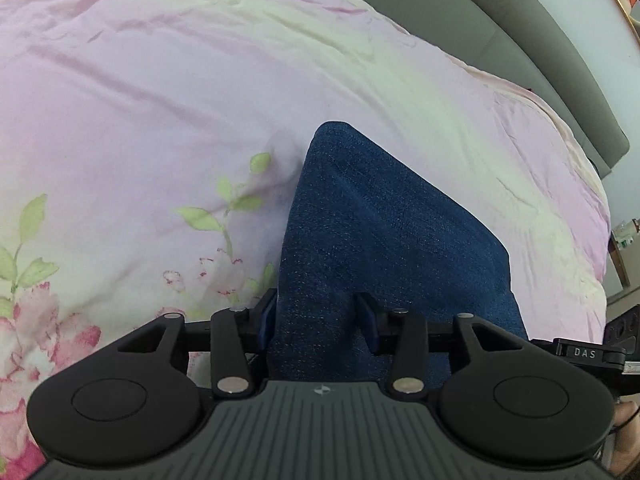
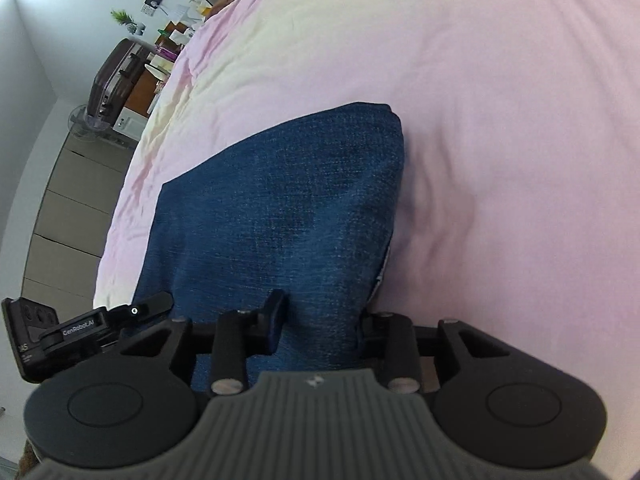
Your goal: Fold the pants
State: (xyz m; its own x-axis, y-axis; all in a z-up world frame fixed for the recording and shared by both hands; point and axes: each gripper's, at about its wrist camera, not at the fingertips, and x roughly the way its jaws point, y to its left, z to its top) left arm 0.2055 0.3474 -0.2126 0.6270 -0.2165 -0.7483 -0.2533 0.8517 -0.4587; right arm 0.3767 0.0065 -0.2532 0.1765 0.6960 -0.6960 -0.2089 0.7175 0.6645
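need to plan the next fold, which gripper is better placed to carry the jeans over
Neither clearly: the left gripper and right gripper each pinch the jeans at the near edge above the pink bedspread. Both would likely move together.

The letters "DAS" are read in pale print on a black clamp bar [image 1: 585, 353] at the right edge of the left wrist view, just beside the left gripper's body. A small four-pointed emblem [image 1: 321, 390], without letters, is seen on the ribbed grey housing of that gripper. In the right wrist view, "GenRobot.AI" is printed in white on a black mounting arm [image 2: 78, 333] at the lower left. Below it, "X5" is made out on a black device [image 2: 24, 347]; the finer print beneath cannot be read.
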